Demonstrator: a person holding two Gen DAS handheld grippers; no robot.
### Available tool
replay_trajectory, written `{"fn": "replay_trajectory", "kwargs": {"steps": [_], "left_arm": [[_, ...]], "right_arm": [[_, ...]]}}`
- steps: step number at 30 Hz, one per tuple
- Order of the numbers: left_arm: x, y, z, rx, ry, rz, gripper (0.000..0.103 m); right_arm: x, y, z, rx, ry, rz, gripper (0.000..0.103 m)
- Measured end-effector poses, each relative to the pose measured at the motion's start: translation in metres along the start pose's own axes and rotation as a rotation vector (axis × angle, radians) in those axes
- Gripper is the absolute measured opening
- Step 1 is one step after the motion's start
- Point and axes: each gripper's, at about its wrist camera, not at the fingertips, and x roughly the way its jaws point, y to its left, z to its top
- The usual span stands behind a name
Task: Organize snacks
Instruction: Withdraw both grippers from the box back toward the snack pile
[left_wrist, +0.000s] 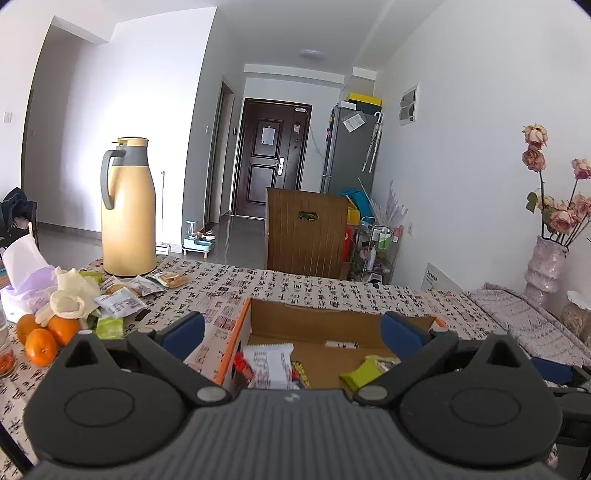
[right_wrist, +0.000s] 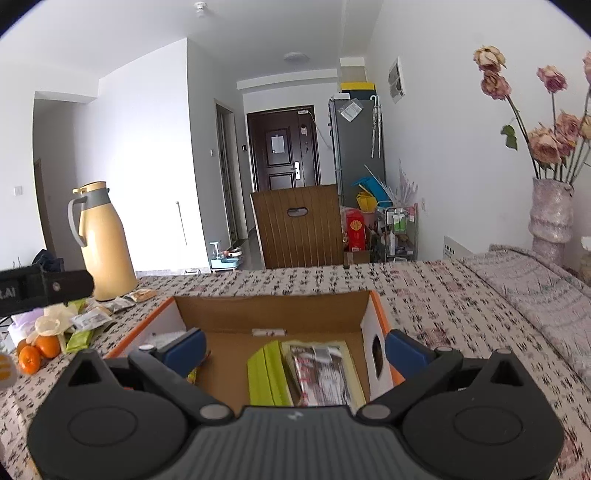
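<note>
Cardboard, orange on the outside, makes up the open box (left_wrist: 332, 325) that both grippers hang over, and everything else can be placed from it. The left gripper (left_wrist: 291, 332) is spread wide with nothing between its blue pads; the right gripper (right_wrist: 295, 349) is likewise spread and empty, above the box's right half. Inside the box lie packets already sorted: a white wrapper (left_wrist: 269, 363) toward the left wall, a green bar (left_wrist: 364, 371) nearer the middle, and, under the right gripper, a green pack (right_wrist: 266, 373) with a dark printed packet (right_wrist: 321, 373) beside it, both with their long axes running front to back.

Snacks not yet sorted sit in a loose pile (left_wrist: 122, 295) to the left of the box, on the patterned tablecloth (left_wrist: 369, 291), between the box and a yellow flask (left_wrist: 127, 210). A green packet (left_wrist: 109, 326) is the pile's nearest piece to the box; oranges (left_wrist: 44, 338) and a pale glove (left_wrist: 68, 299) lie further left again.

So the coming move likely turns on this: the remaining packets lie left of the box, on the left gripper's side, well apart from the right one. The left hand's tool looks the nearer and would swing leftward and down to reach them. Flat packets may be awkward to pinch off the cloth.
</note>
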Motion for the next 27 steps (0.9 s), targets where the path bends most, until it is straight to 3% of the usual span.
{"fn": "replay_trajectory", "kwargs": {"steps": [9,18,23,27], "left_arm": [[-0.036,0.01,-0.035,0.036,0.028,-0.012,0.103],[-0.052,0.038,-0.08,0.043,0.115,-0.003,0.103],[-0.052,0.059,-0.104,-0.005,0.176,0.03,0.103],[-0.051,0.066,-0.111,-0.029,0.172,0.028,0.103]], "right_arm": [[-0.038,-0.006,-0.039,-0.001,0.039,0.005,0.103],[-0.071,-0.007,-0.077,-0.018,0.094,-0.019,0.103],[-0.077,-0.012,-0.101,-0.024,0.154,-0.034,0.103],[-0.075,-0.014,-0.11,-0.022,0.181,-0.043,0.103]]}}
